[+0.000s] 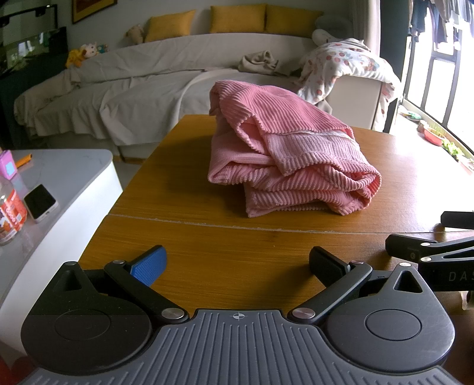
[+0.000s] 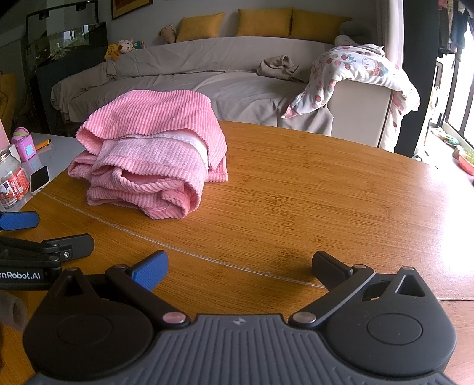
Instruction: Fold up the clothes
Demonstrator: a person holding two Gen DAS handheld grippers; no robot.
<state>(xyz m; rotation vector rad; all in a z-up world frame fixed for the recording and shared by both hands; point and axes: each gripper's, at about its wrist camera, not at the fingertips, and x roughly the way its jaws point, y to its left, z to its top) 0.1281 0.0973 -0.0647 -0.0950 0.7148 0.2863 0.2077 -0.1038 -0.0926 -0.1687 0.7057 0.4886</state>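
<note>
Corduroy-ribbed pink garment (image 1: 284, 154) lies folded into a loose, thick bundle on the round wooden table (image 1: 237, 251), toward its far side, with a paler ribbed band showing across the top layers. Both grippers sit well back from it over the near part of the table, touching no cloth. The left gripper (image 1: 237, 265) has its jaws spread wide and empty; the right gripper (image 2: 240, 266) is likewise released, holding nothing. Beside the table stands a white side table (image 1: 74, 177) carrying a phone (image 1: 40, 203) and a jar (image 2: 11, 177). Behind is a sofa (image 1: 148, 74) with mustard cushions (image 1: 237, 17).
</note>
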